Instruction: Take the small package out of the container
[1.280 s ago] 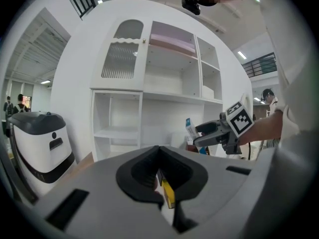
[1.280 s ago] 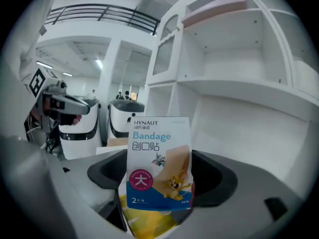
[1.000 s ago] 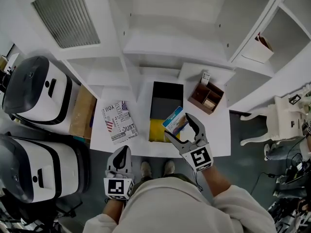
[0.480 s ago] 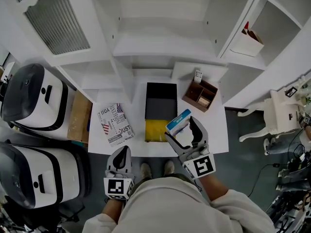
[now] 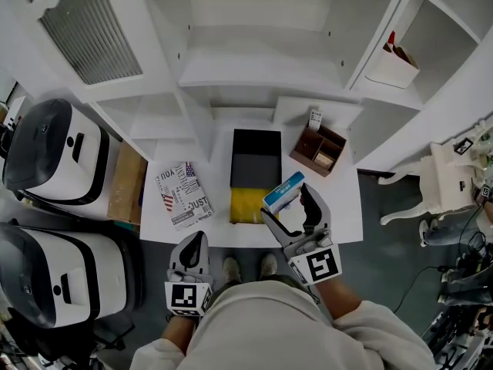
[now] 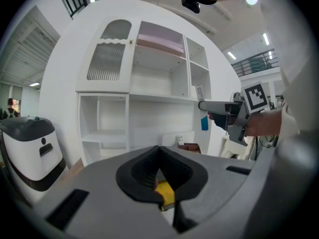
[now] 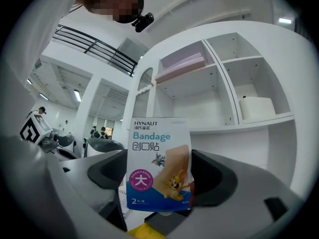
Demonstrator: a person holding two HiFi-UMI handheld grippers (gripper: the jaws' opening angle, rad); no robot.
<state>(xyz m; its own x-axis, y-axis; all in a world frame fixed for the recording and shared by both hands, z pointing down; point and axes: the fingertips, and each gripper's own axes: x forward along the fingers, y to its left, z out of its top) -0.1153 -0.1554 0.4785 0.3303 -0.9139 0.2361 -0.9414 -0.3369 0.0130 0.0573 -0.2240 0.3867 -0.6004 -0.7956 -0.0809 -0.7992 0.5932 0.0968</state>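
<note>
The small white-and-blue bandage package (image 5: 283, 192) (image 7: 159, 166) is pinched upright between the jaws of the right gripper (image 5: 285, 203) (image 7: 159, 179), held up clear of the white table (image 5: 343, 206). From the head view it shows over the near right edge of the black rectangular container (image 5: 236, 160), which lies at its 11 o'clock with a yellow pad (image 5: 246, 205) at its near end. At the package's 7 o'clock the left gripper (image 5: 194, 245) (image 6: 159, 176) hangs by the table's front edge, jaws pressed together on nothing.

Bare table (image 5: 345, 203) lies open right of the container (image 5: 256, 164) — the brown organizer (image 5: 321, 149) and shelves (image 5: 262, 75) crowd behind.
</note>
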